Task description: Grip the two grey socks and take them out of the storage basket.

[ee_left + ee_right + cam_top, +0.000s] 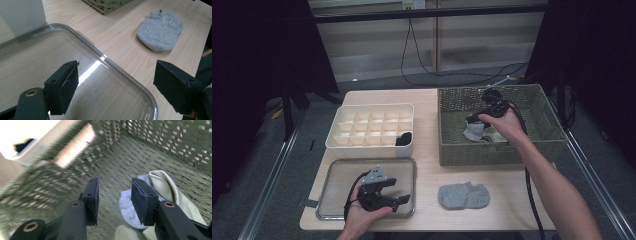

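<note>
Pale socks [474, 131], a grey-white one [130, 207] and a cream one [165, 187], lying bunched on the floor of the woven basket [546, 116] at the right of the table [427, 150]. Right gripper [479, 119] reaching down into the basket just above them; jaws part-way apart, nothing between the pads [140, 197], grey-white sock just under and beyond the tips. View from this gripper blurred, basket wall streaked.

Left gripper [396, 200] resting low at the near left, over the clear tray [327, 210]; jaws spread wide, nothing between them, one pad [67, 85] above the tray's floor, the other past its rounded rim [140, 87]. Hand [359, 217] wrapped round the grip from below.

Grey sock [464, 195] lying flat and alone on the bare wood, near the tray's right edge, in front of the basket. White divided box [371, 131] behind the tray, left of the basket; dark sock [404, 138] tucked into its near right compartment. Cable [532, 200] trailing from the right gripper along the forearm.
</note>
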`<action>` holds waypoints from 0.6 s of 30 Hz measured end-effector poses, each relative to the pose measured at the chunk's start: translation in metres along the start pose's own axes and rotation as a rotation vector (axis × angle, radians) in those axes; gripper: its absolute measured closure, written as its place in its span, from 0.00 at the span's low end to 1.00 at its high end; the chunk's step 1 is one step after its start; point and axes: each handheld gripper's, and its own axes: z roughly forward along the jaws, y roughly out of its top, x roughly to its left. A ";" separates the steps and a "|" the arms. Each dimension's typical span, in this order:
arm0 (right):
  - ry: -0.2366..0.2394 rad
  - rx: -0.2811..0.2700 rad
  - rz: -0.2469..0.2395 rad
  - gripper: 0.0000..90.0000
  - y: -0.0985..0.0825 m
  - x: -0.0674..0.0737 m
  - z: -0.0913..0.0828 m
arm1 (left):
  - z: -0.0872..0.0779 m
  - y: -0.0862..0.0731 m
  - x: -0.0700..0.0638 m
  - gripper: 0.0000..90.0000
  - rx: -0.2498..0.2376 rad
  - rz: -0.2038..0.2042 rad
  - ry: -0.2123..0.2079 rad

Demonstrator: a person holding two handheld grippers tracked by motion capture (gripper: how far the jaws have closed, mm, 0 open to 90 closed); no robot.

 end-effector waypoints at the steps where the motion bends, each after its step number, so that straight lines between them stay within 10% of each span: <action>1: -0.006 0.011 0.002 0.68 0.001 -0.002 0.004 | 0.000 0.000 0.000 0.22 -0.002 0.002 -0.001; 18: -0.074 0.176 0.026 0.76 0.011 -0.032 0.056 | 0.002 0.000 0.003 0.22 0.016 0.003 -0.013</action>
